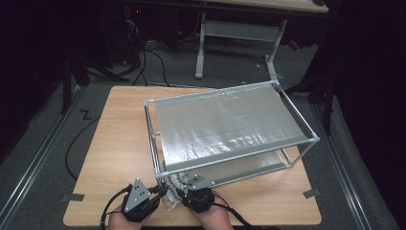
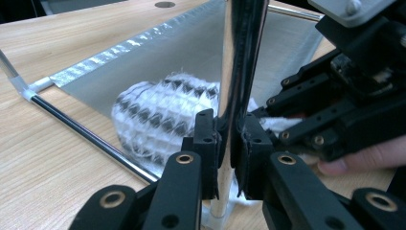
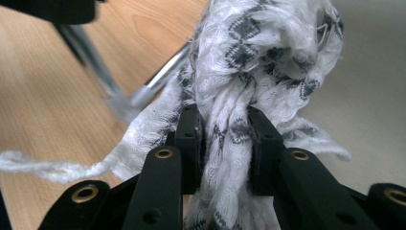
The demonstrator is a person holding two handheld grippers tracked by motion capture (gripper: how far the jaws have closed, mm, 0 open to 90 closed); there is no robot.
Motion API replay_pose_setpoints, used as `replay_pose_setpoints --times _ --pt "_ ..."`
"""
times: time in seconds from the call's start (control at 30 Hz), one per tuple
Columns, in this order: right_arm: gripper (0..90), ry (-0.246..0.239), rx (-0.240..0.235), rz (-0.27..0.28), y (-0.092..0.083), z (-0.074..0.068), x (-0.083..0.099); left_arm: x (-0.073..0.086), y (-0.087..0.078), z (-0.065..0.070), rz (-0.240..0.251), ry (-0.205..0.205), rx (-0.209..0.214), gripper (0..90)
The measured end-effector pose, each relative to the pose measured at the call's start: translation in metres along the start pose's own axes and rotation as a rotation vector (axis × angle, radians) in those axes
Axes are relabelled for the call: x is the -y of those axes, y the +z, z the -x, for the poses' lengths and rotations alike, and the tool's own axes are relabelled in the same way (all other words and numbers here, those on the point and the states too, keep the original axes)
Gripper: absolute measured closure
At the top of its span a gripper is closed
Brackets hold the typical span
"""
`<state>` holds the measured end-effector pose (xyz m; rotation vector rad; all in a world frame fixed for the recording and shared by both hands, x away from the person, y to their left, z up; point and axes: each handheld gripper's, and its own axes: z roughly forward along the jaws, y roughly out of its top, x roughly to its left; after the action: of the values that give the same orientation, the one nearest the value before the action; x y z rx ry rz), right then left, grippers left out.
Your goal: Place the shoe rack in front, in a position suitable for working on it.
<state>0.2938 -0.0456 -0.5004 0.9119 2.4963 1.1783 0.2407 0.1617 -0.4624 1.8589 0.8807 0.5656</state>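
A white cloth with a dark diamond pattern (image 1: 174, 185) lies bunched at the near left corner of a metal rack (image 1: 210, 95), on its lower silvery sheet (image 2: 158, 52). My right gripper (image 3: 225, 129) is shut on a twisted fold of the cloth (image 3: 268, 43), and loose fringe trails off to the left. My left gripper (image 2: 229, 139) is shut on the rack's upright chrome corner post (image 2: 237, 57), with the cloth (image 2: 158, 115) just behind it. In the high view the left gripper (image 1: 159, 191) and the right gripper (image 1: 181, 189) sit close together at the table's near edge.
The rack stands on a wooden table (image 1: 115, 139) and has a silvery upper shelf (image 1: 225, 122) over the lower one. Bare wood lies left of the rack. Dark floor, cables and a second table's legs (image 1: 201, 48) lie beyond.
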Motion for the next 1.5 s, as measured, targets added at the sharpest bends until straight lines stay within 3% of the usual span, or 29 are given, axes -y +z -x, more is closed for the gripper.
replay_pose_setpoints --times 0.07,0.17,0.2,0.27,0.33,0.37,0.47,0.6,0.63,0.67,0.77,0.8,0.93,0.97,1.03,1.23,1.27,1.3,1.4,1.43,1.5 --pt "66.6 -0.024 0.012 -0.005 0.0 -0.003 -0.002 0.0 0.0 0.0 -0.001 -0.001 -0.002 80.7" --pt "50.2 -0.037 0.03 0.061 -0.002 -0.002 -0.004 0.0 0.0 0.001 -0.004 -0.007 0.0 80.7" --pt "50.2 -0.037 0.03 0.061 -0.002 -0.002 -0.004 0.0 0.0 0.001 -0.004 -0.007 0.0 80.7" --pt "40.5 -0.032 0.056 0.058 0.0 -0.003 -0.004 0.0 0.0 0.0 -0.001 0.001 -0.002 80.7" --pt "39.2 -0.031 0.069 0.056 0.002 -0.003 -0.004 0.0 0.0 0.001 -0.002 -0.006 0.0 80.7" --pt "38.0 -0.027 0.062 0.029 0.005 -0.002 -0.003 0.0 0.0 0.001 -0.002 -0.011 0.0 80.7" --pt "43.9 0.056 0.033 -0.009 0.004 -0.002 -0.002 0.0 0.0 0.0 -0.001 0.0 0.0 80.7" --pt "63.6 0.042 -0.029 0.017 0.004 0.0 0.0 0.0 0.0 0.001 -0.002 -0.003 0.001 80.7" --pt "63.6 0.042 -0.029 0.017 0.004 0.0 0.0 0.0 0.0 0.001 -0.002 -0.003 0.001 80.7" --pt "74.2 0.022 -0.04 0.015 0.003 0.0 0.0 0.0 0.0 0.002 -0.003 -0.003 0.003 80.7" --pt "77.7 -0.015 -0.016 0.026 0.0 -0.001 0.001 -0.001 0.001 0.002 -0.004 -0.003 0.006 80.7" --pt "77.9 -0.051 0.0 0.056 -0.003 0.002 0.001 -0.001 0.001 0.002 -0.005 -0.003 0.006 80.7" --pt "77.9 -0.035 0.026 0.088 -0.018 0.008 0.0 -0.001 0.001 0.001 -0.002 0.004 0.009 80.7" --pt "77.9 -0.039 0.058 0.112 -0.032 0.015 -0.001 -0.001 0.001 0.001 -0.003 -0.001 0.012 80.7" --pt "77.9 -0.033 0.081 0.131 -0.044 0.022 0.001 -0.001 0.001 0.001 0.0 0.004 0.011 80.7" --pt "77.7 -0.036 0.191 0.151 -0.089 0.055 0.016 0.0 0.001 0.002 -0.012 -0.012 0.018 80.8" --pt "77.7 -0.036 0.191 0.151 -0.089 0.055 0.016 0.0 0.001 0.002 -0.012 -0.012 0.018 80.8" --pt "77.7 0.004 0.238 0.16 -0.108 0.072 0.028 0.0 0.001 0.002 -0.003 -0.002 0.013 80.8" --pt "77.7 0.025 0.281 0.164 -0.121 0.085 0.036 -0.001 0.001 0.001 -0.002 0.011 0.015 80.8" --pt "77.7 0.049 0.335 0.18 -0.136 0.097 0.042 -0.002 0.003 0.0 -0.002 0.016 0.016 80.8" --pt "77.7 0.081 0.359 0.217 -0.149 0.104 0.044 -0.002 0.004 0.001 -0.002 0.013 0.016 80.8"
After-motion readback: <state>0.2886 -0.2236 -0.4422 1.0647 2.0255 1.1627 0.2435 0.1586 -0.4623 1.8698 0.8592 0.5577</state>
